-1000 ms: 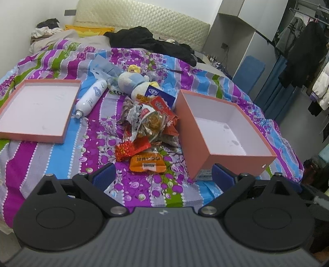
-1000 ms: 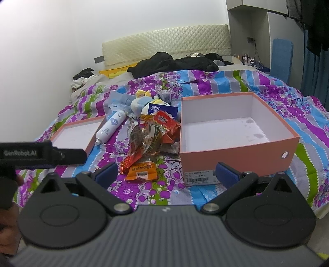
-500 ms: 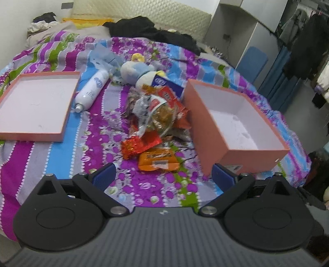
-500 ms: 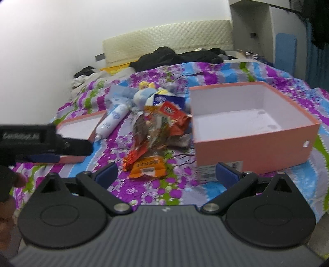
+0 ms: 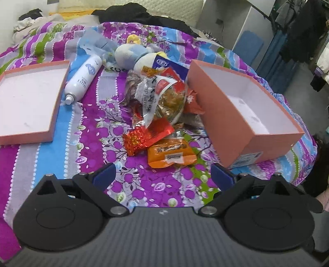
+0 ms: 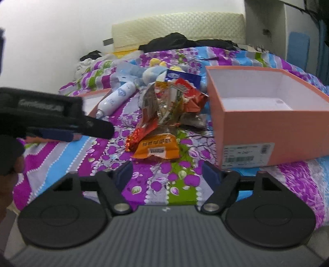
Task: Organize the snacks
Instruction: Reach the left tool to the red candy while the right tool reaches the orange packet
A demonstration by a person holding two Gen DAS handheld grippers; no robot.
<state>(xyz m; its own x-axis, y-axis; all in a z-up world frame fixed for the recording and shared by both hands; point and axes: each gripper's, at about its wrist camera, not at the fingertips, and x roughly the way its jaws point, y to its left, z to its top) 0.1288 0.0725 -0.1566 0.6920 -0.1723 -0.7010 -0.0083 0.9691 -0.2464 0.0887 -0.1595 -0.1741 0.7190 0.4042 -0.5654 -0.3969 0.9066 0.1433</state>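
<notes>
A pile of snack packets point(image 5: 162, 102) lies on the striped bedspread between a shallow pink lid point(image 5: 30, 102) and an open pink box point(image 5: 244, 115). An orange packet point(image 5: 171, 153) and a red foil packet point(image 5: 148, 135) lie nearest. My left gripper point(image 5: 163, 176) is open and empty, just short of the orange packet. My right gripper point(image 6: 167, 174) is open and empty, hovering in front of the same orange packet point(image 6: 157, 146), with the box point(image 6: 267, 115) at its right. The left gripper shows side-on in the right wrist view point(image 6: 67, 131).
A white spray bottle point(image 5: 84, 79), a plush toy point(image 5: 131, 54) and a blue carton point(image 5: 170, 65) lie behind the snack pile. Dark clothes point(image 5: 144, 16) are heaped at the headboard. The bed edge falls away at the right toward hanging clothes point(image 5: 304, 30).
Both grippers have moved forward and closer to the snack pile. The orange packet now lies just ahead of both open grippers. Nothing has been picked up.
</notes>
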